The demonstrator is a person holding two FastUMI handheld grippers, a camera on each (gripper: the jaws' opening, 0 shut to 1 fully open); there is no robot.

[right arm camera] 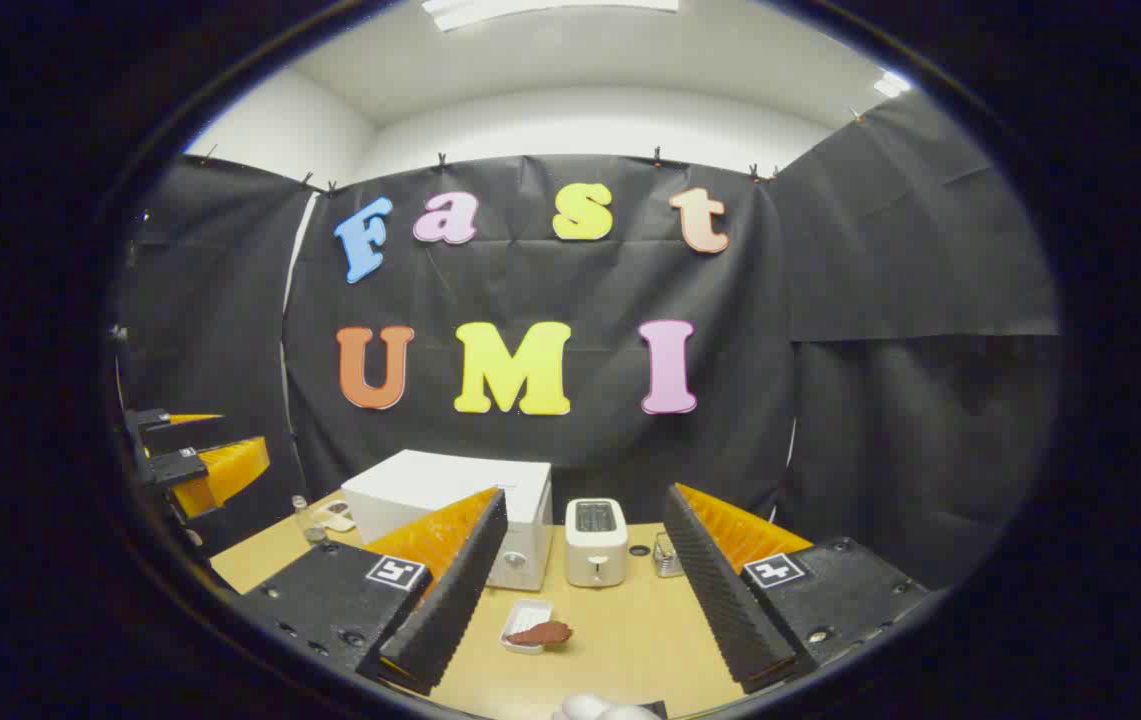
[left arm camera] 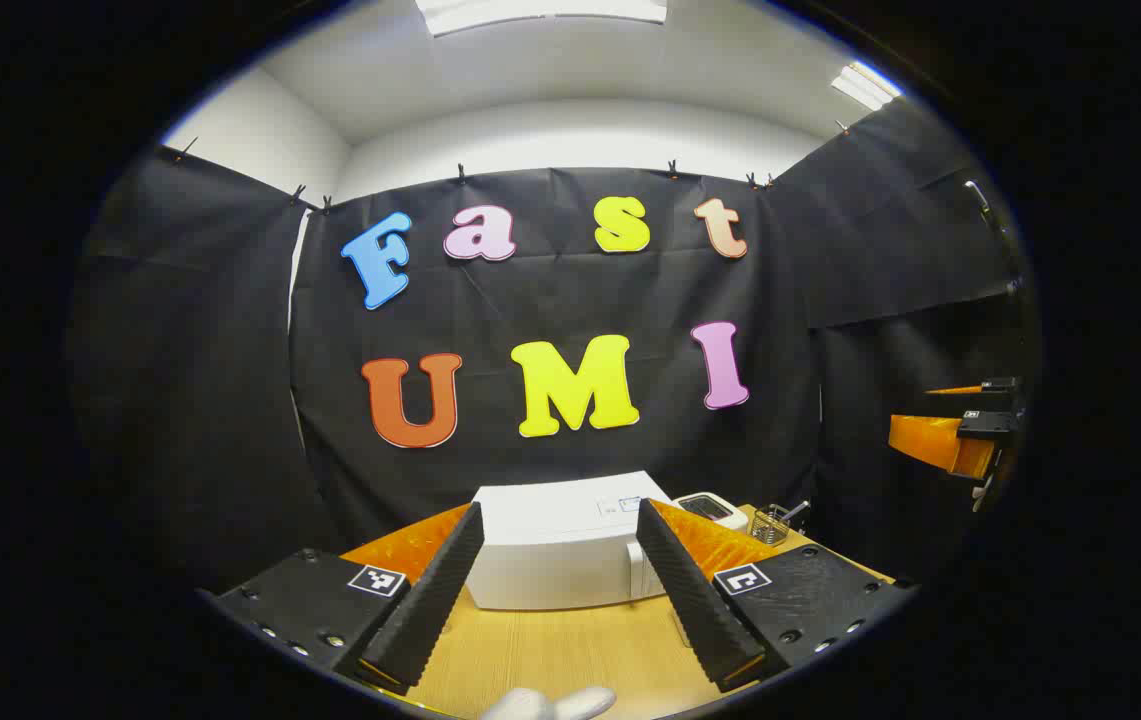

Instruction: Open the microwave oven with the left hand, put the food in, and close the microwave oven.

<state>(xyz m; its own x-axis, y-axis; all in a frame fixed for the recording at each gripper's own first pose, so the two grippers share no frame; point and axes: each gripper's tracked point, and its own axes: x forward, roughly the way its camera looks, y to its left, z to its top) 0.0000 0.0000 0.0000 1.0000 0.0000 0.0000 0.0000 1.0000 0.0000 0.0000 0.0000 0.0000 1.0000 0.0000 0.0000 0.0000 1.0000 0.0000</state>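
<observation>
While the microwave oven (left arm camera: 565,550) sat shut at the far side of the table (left arm camera: 550,650), dead ahead at twelve o'clock, the left gripper (left arm camera: 570,600) hung in front of it, fingers spread wide and empty, seemingly lined up for the door. The food (right arm camera: 540,632) lay on its small tray (right arm camera: 527,620) at six o'clock of the toaster (right arm camera: 596,541); the right gripper (right arm camera: 575,605), likewise released, framed it, likely ready to collect it.
</observation>
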